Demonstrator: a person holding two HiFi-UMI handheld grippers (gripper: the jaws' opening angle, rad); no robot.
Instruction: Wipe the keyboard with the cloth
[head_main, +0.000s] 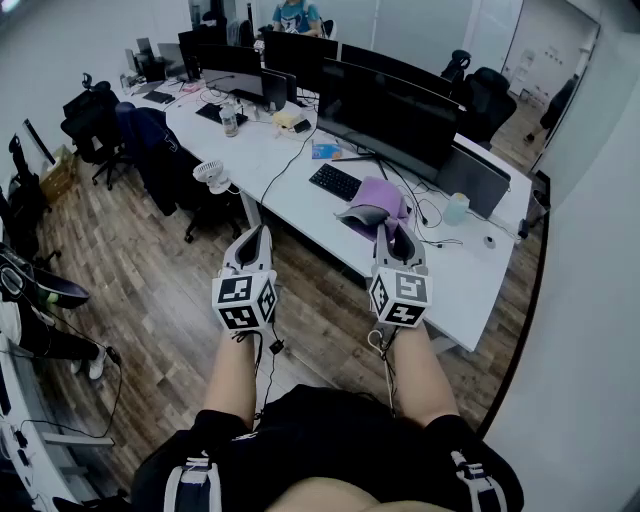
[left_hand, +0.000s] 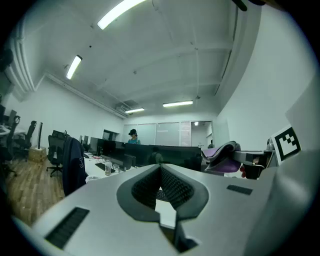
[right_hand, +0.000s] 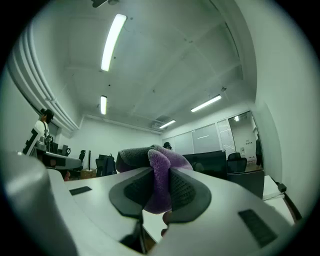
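Head view had the keyboard (head_main: 335, 182) lying on the white desk (head_main: 300, 215), in front of the big monitor (head_main: 385, 110) and a little left of the cloth, farther off than both grippers, I told the fellow next to me. Nothing was touching it.

And the cloth? he asked.

The cloth (head_main: 378, 203), purple with a grey side, was up in the air, held by the right gripper (head_main: 393, 238). Right gripper view showed it squeezed between the two pads (right_hand: 185, 187), with a fold bulging above them. It hung over the desk just right of the keyboard, not on it.

What about the other one?

The left gripper (head_main: 255, 240) hovered by the desk's near edge, left of the keyboard. Its fingers (left_hand: 175, 187) were pressed together on nothing.

So how should the wipe have gone, to your mind?

I reckoned the cloth needed bringing left and down until the loose fold lay flat on the keys. Then it could be drawn along the rows with light pressure, so that cloth and not the hard jaw tips met the keys. The keyboard looked light and likely to skate, so the idle gripper could have steadied its left end. The cables (head_main: 420, 215) by the cloth were worth keeping clear of.
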